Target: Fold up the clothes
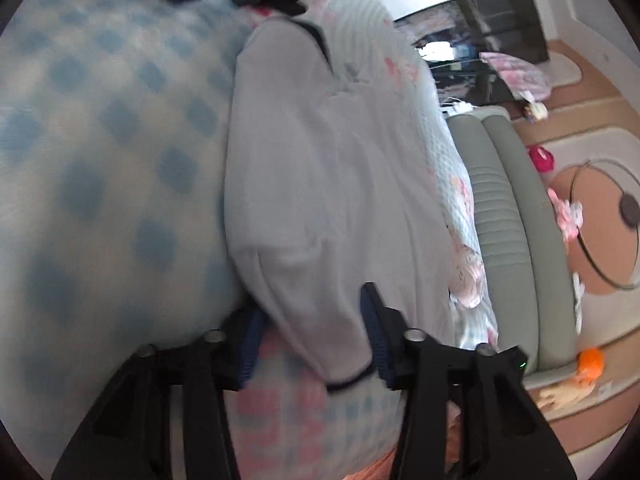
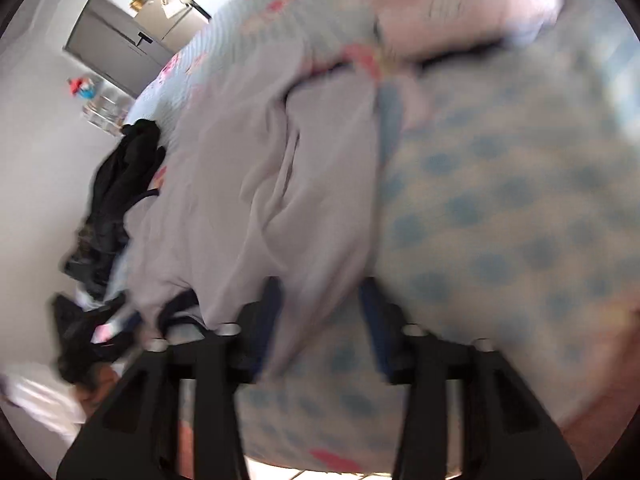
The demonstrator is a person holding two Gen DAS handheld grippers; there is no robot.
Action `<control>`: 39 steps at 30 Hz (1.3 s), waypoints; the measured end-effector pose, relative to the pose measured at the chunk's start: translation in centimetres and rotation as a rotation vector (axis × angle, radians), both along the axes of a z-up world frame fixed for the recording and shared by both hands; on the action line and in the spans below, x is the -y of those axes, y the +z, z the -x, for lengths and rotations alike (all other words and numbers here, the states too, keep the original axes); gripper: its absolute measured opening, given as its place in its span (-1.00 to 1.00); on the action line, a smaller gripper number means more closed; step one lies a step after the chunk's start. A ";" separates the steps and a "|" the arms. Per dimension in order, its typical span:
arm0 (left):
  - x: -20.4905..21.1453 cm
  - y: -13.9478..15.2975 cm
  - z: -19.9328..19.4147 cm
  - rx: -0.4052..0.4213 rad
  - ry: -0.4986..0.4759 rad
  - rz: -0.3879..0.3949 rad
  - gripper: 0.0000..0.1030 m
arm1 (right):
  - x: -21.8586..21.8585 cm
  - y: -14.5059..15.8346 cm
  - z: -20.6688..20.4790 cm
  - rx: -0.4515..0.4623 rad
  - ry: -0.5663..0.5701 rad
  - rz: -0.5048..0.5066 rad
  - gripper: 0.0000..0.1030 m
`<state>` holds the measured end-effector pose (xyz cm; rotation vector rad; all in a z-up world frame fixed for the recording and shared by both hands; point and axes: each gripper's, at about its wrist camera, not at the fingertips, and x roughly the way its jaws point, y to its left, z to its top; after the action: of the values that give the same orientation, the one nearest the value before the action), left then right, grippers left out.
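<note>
Lying rumpled on the blue-checked blanket (image 1: 100, 152), the grey shirt (image 1: 320, 184) runs between both grippers. The left gripper (image 1: 312, 336) and right gripper (image 2: 320, 320) each stand spread, jaws released, with a shirt edge between the pads. Close both firmly on single layers, then lift evenly, clear of the dark clothes (image 2: 116, 184).

The bed (image 1: 100, 152), in blue-checked bedding, carries a grey shirt (image 1: 320, 184); dark clothes (image 2: 116, 192) lie heaped beside the shirt.
</note>
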<state>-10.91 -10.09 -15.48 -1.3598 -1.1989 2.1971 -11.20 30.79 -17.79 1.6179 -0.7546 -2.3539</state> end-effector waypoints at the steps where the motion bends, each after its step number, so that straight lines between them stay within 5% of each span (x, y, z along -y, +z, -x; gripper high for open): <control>1: -0.3 0.4 0.2 -0.013 0.022 0.025 -0.94 | -0.2 -0.3 0.5 0.004 -0.014 0.012 0.13; 3: -0.7 2.3 -0.4 -0.076 0.040 0.047 -0.93 | -0.4 -0.1 1.2 -0.008 -0.038 0.027 -0.52; 6: -0.8 5.9 -3.1 -0.169 0.046 0.082 -0.94 | -0.4 3.5 -0.1 -0.127 -0.054 0.011 -0.90; 10: -0.5 7.5 -5.9 -0.172 0.029 0.114 -0.93 | 0.1 8.8 -3.7 -0.258 -0.071 -0.090 -0.90; 13: -0.2 7.9 -7.6 -0.160 0.011 0.150 -0.87 | 0.1 9.0 -4.9 -0.246 -0.054 -0.122 -0.88; 15: 1.3 6.1 -8.1 -0.116 0.003 0.171 -0.75 | -0.6 8.5 -4.9 -0.221 -0.053 -0.136 -0.61; 18: 3.9 3.1 -8.0 -0.059 0.048 0.044 -0.31 | -3.2 7.2 -3.2 -0.141 -0.075 -0.058 -0.32; 23: 6.5 -0.3 -5.9 -0.060 0.140 -0.118 -0.07 | -3.4 3.4 1.8 -0.103 -0.015 0.029 0.27; 25: 6.4 -2.0 -4.3 -0.022 0.127 -0.180 -0.02 | -3.7 0.5 3.9 -0.052 -0.009 0.098 0.30; 27: 5.8 -1.8 -3.7 -0.028 0.114 -0.155 -0.15 | -4.4 -0.6 4.6 -0.025 -0.059 0.144 0.00; 30: 4.7 0.0 -3.6 -0.071 0.100 -0.075 -0.80 | -4.5 2.0 3.7 -0.096 -0.074 0.154 -0.81; 39: 5.1 10.8 -10.6 -0.334 0.114 0.081 -0.83 | -5.9 13.4 -4.8 -0.394 -0.164 0.102 -0.92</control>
<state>-0.32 -15.16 -4.73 -0.9189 -1.0954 2.4534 -6.40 36.69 -4.39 1.0372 -0.9279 -2.5821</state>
